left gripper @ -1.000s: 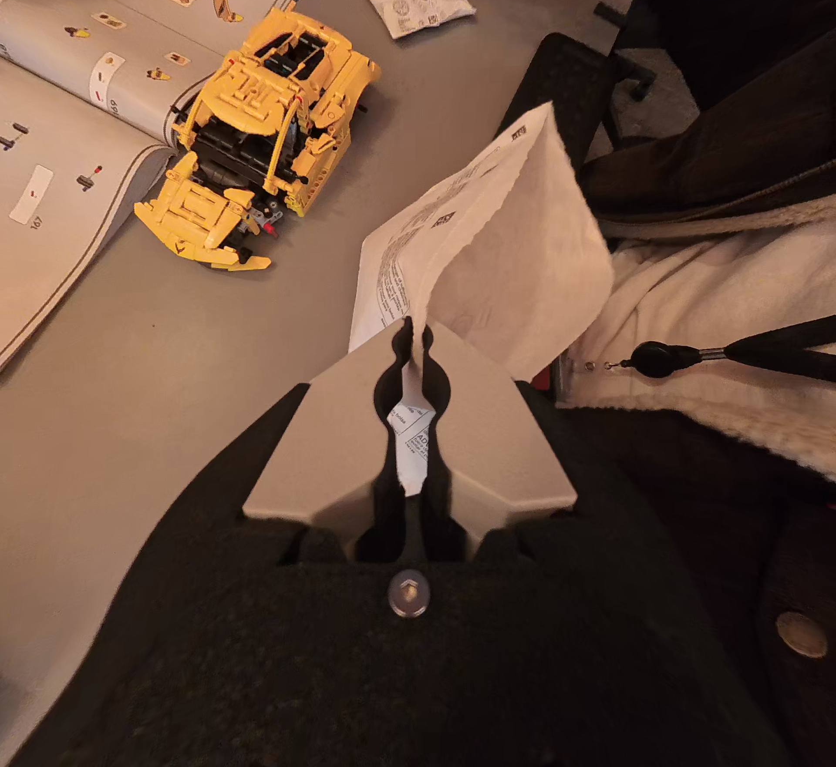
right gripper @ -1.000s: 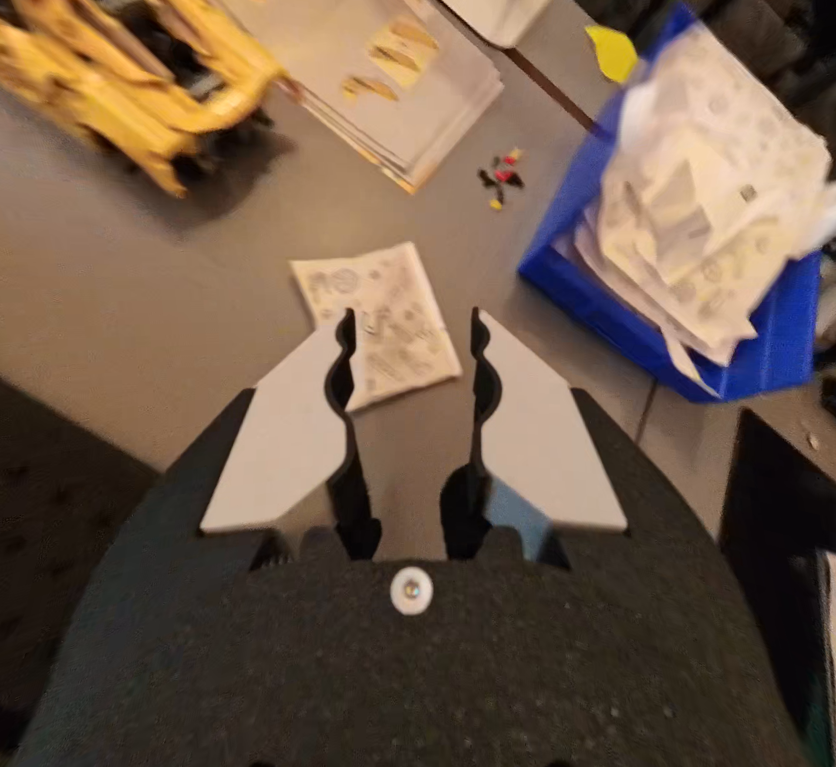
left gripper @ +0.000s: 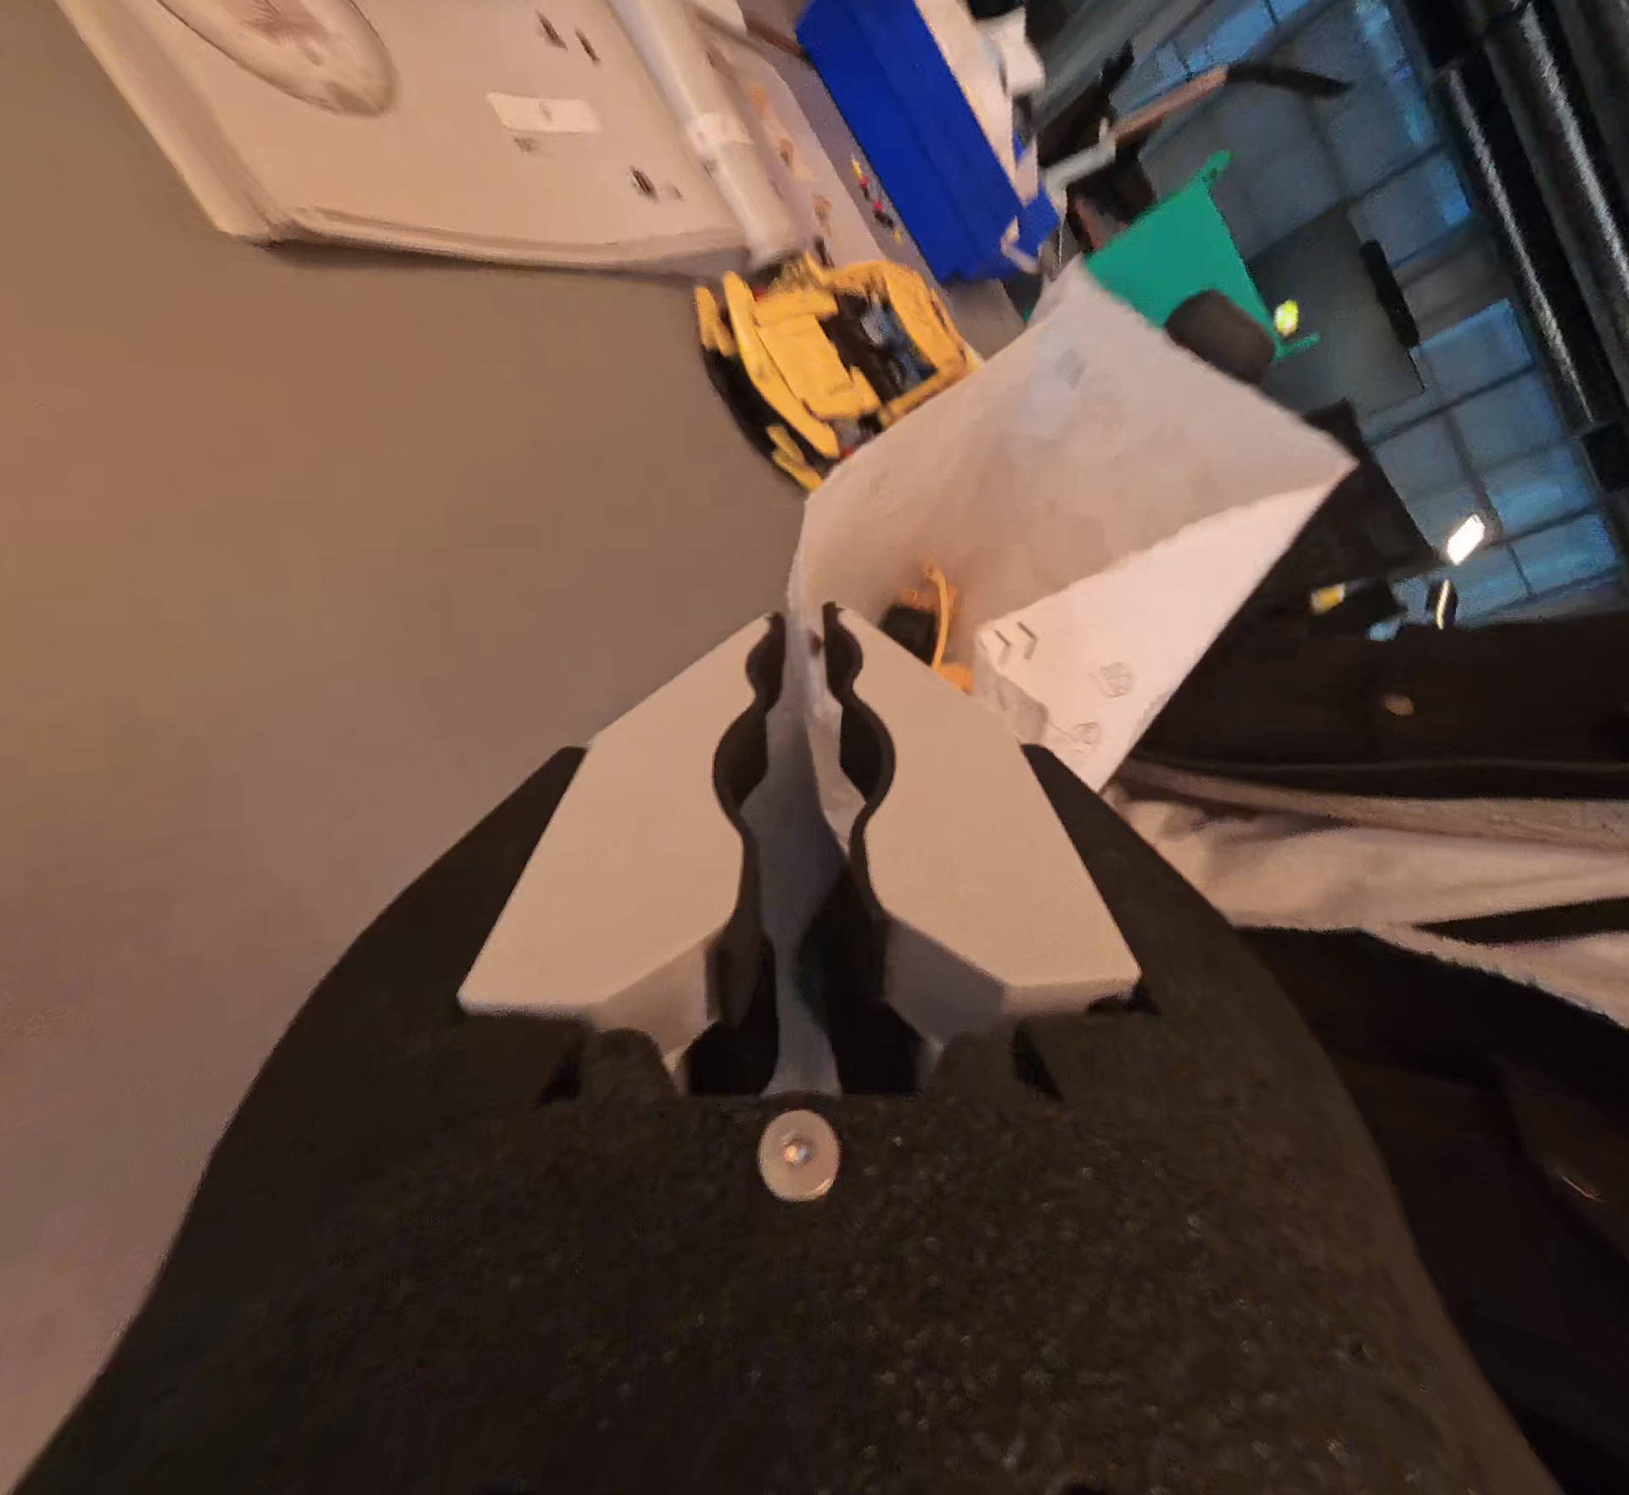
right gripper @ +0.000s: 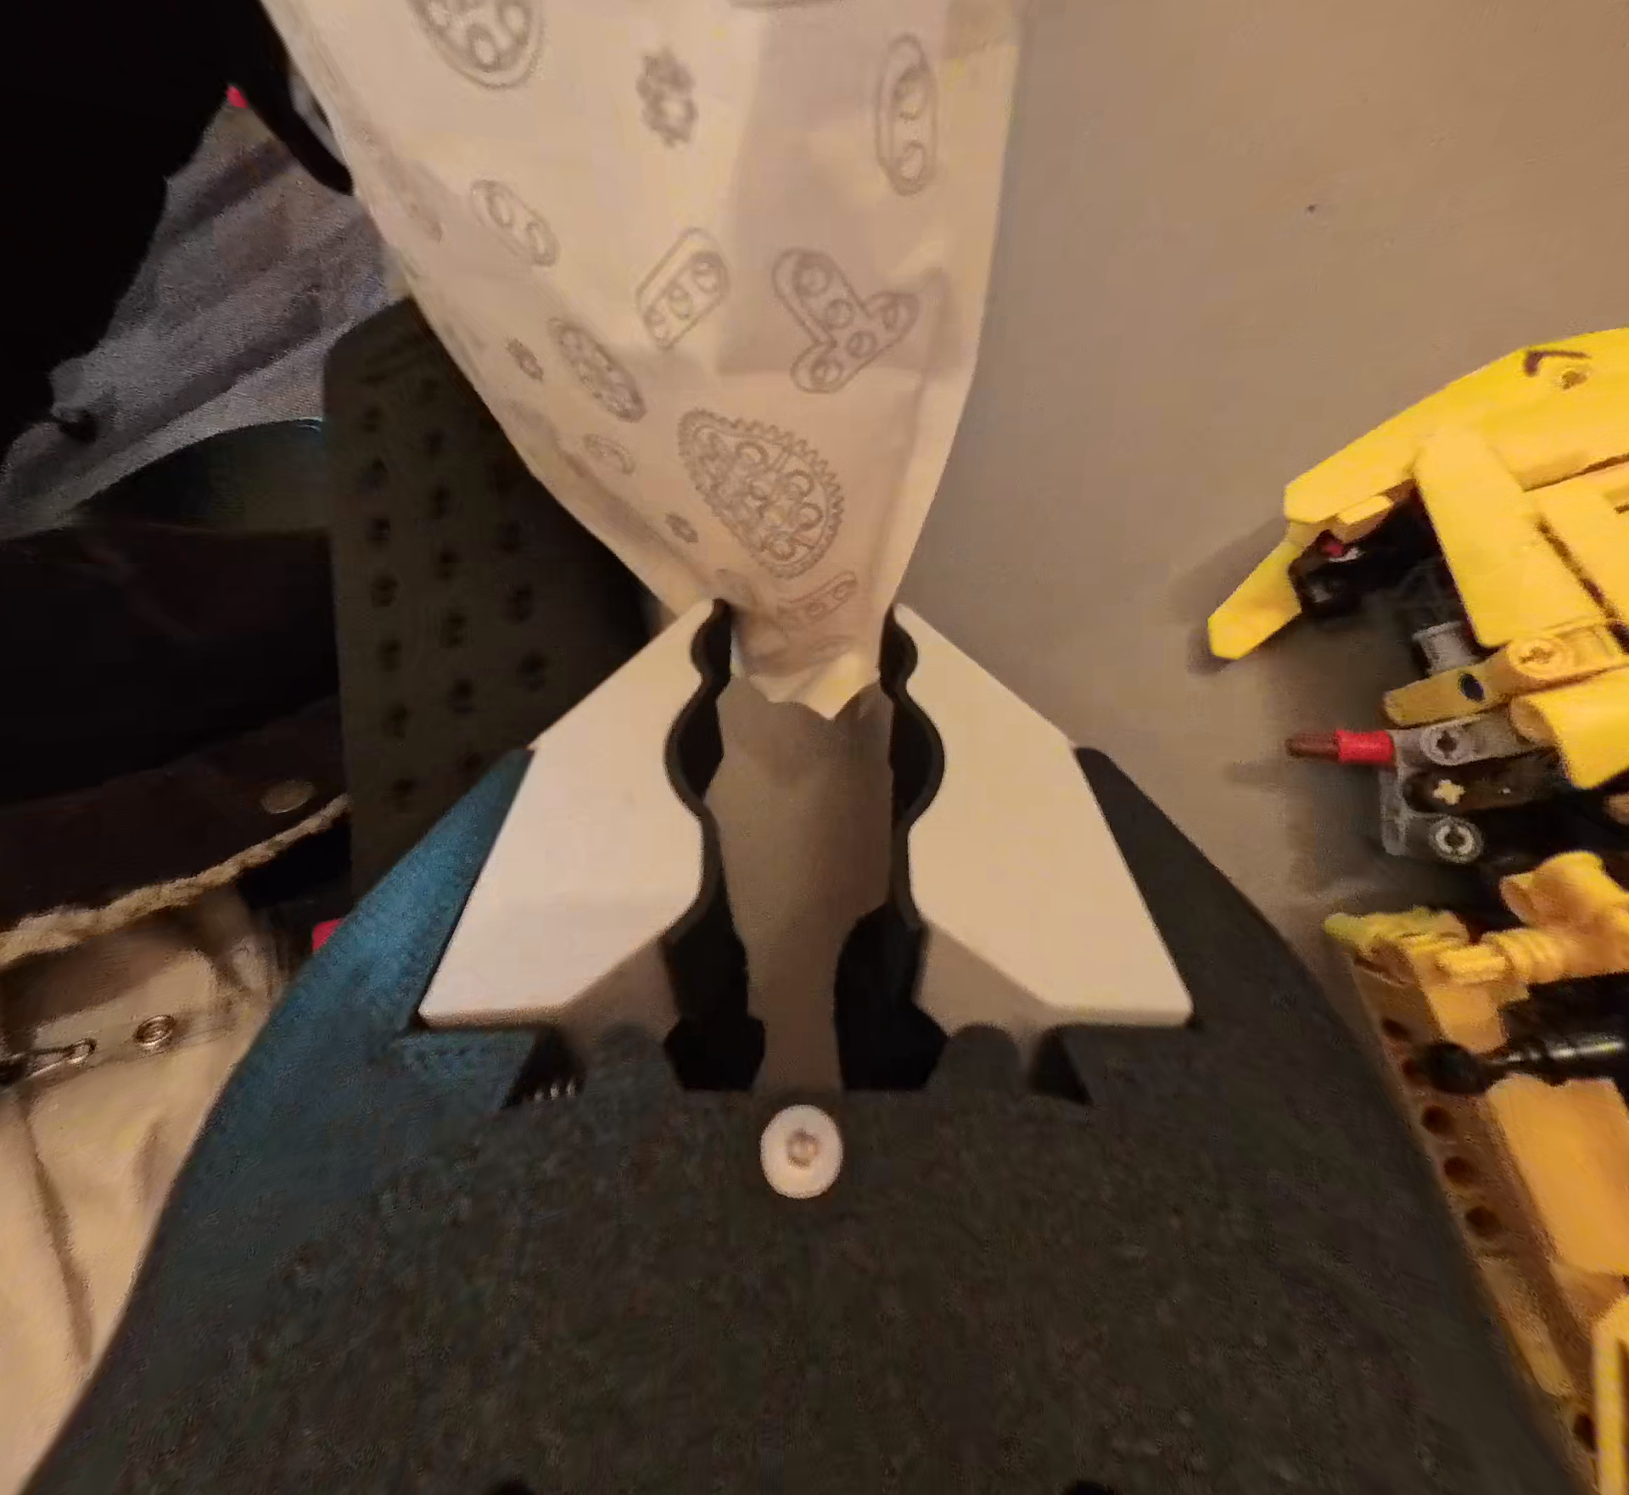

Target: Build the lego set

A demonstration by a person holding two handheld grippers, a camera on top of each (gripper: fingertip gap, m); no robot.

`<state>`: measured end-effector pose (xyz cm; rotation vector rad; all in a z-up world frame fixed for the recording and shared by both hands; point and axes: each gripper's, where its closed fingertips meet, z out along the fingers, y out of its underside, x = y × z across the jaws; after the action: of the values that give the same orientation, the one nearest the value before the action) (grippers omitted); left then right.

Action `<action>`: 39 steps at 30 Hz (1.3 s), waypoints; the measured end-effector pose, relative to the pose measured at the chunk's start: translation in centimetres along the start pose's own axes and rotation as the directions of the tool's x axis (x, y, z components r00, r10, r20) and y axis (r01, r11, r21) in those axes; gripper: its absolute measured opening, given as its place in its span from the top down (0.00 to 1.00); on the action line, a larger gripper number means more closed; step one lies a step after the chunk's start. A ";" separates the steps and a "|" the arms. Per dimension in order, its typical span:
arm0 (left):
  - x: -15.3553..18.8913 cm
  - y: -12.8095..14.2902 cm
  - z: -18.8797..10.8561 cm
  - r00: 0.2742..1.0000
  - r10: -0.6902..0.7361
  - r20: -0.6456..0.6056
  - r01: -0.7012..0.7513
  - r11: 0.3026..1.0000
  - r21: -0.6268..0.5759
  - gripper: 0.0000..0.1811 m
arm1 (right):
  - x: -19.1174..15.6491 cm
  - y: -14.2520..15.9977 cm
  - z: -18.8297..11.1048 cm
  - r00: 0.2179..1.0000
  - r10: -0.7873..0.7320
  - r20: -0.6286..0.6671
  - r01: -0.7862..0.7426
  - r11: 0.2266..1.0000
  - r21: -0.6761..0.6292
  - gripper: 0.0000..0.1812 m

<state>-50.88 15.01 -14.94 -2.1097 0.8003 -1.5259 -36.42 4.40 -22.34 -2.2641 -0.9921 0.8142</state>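
Grey flat surface [left gripper: 264, 659] carries an open white instruction booklet [left gripper: 423, 69], a blue plastic bin [left gripper: 917, 122] stuffed with paper, and the yellow lego car model [left gripper: 829, 368], sitting near the booklet's edge. White paper parts bag printed with grey gear outlines [right gripper: 670, 218] hangs between both claws, just beside the model. Left claw [left gripper: 802, 624] is clenched on the bag's edge; yellow and black pieces [left gripper: 926, 624] show inside the open mouth. Right claw [right gripper: 807, 642] grips the bag's bunched corner, jaws only partly closed around it.
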 end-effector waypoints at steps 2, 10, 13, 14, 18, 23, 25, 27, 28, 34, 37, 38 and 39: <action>-1.2 -1.6 -1.8 1.000 0.004 0.014 -0.005 0.993 0.118 0.85 | 0.7 0.3 0.5 1.000 -0.007 -0.029 0.006 1.000 -0.026 0.81; -2.2 2.1 -10.4 0.896 0.109 0.431 -0.237 0.937 0.257 0.82 | 2.3 -0.1 1.2 0.994 0.011 -0.108 -0.013 1.000 -0.020 0.83; 0.4 7.5 -9.1 0.866 0.192 0.461 -0.314 0.927 0.205 0.82 | 2.3 -0.4 1.9 0.995 0.030 -0.095 -0.034 0.999 -0.034 0.83; 0.7 9.2 -8.6 0.854 0.214 0.474 -0.330 0.928 0.176 0.82 | 2.2 -0.5 2.3 0.996 0.036 -0.086 -0.039 0.998 -0.044 0.83; -0.3 11.8 -7.3 0.807 0.246 0.537 -0.369 0.920 0.132 0.82 | 1.8 -0.9 3.2 0.998 0.031 -0.052 -0.035 0.996 -0.079 0.84; -2.0 11.0 -5.2 0.816 0.296 0.496 -0.356 0.934 0.030 0.97 | 1.7 -1.5 3.7 0.999 0.028 -0.023 -0.030 0.997 -0.065 0.84; -1.9 10.6 -4.9 0.848 0.267 0.458 -0.322 0.946 0.044 1.00 | 1.6 -1.5 3.6 0.999 0.034 -0.009 -0.034 0.998 -0.061 0.84; -1.4 10.3 -4.9 0.920 0.109 0.377 -0.157 0.983 0.098 1.00 | 1.2 -1.8 3.1 0.999 0.047 0.014 -0.047 0.998 -0.048 0.84; -1.0 9.8 -5.0 0.945 0.018 0.328 -0.069 0.987 0.145 1.00 | 0.8 -2.4 2.8 0.997 0.061 0.037 -0.060 0.998 -0.018 0.83; -2.1 10.4 -4.4 0.947 -0.162 0.279 0.130 0.983 0.130 1.00 | 1.6 -2.5 3.8 0.998 0.062 0.017 -0.062 0.998 -0.031 0.76; -2.6 10.6 -5.0 0.942 -0.221 0.252 0.185 0.970 0.159 1.00 | 2.3 -2.3 2.9 1.000 -0.006 -0.031 0.005 1.000 -0.026 0.75; -2.9 10.8 -5.2 0.939 -0.229 0.257 0.192 0.968 0.162 1.00 | 2.4 -2.3 2.6 0.998 -0.042 -0.039 0.042 0.999 -0.013 0.75; -3.0 11.0 -5.2 0.938 -0.234 0.256 0.198 0.967 0.158 1.00 | 2.3 -2.4 2.6 0.996 -0.081 -0.041 0.081 0.997 0.003 0.75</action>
<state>-58.80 8.78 -22.34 -2.3014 0.3709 -1.3071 -38.05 8.16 -23.23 -2.2127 -1.0547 0.7320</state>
